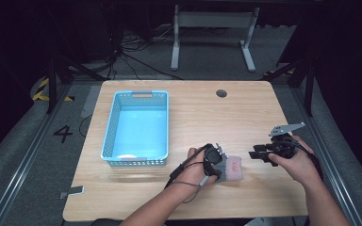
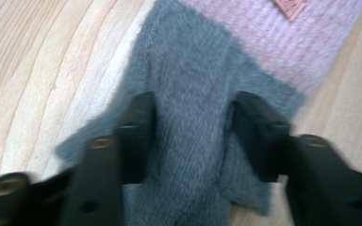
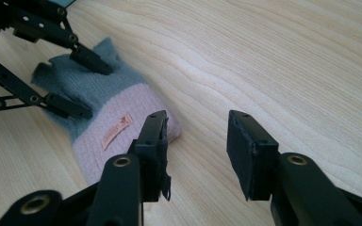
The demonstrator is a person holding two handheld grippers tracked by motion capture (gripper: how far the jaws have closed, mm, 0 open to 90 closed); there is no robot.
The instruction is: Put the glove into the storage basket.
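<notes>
My left gripper point(image 1: 215, 162) spreads its fingers point(image 2: 136, 127) astride the sock's point(image 3: 103, 110) grey end, unclenched, pressing the table point(image 1: 207, 113) right of the blue basket point(image 1: 139, 127). My right gripper point(image 3: 195, 150) hovers released beside the sock's pink cuff.

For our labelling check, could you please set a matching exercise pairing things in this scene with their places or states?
Things:
1. basket
2. knitted item
3. left gripper
4. right gripper

States:
A. open, nothing between its jaws
B. blue, on the table's left half
C. jaws astride the grey end
D. grey and pink, lying flat

Pairs: 1-B, 2-D, 3-C, 4-A
</notes>
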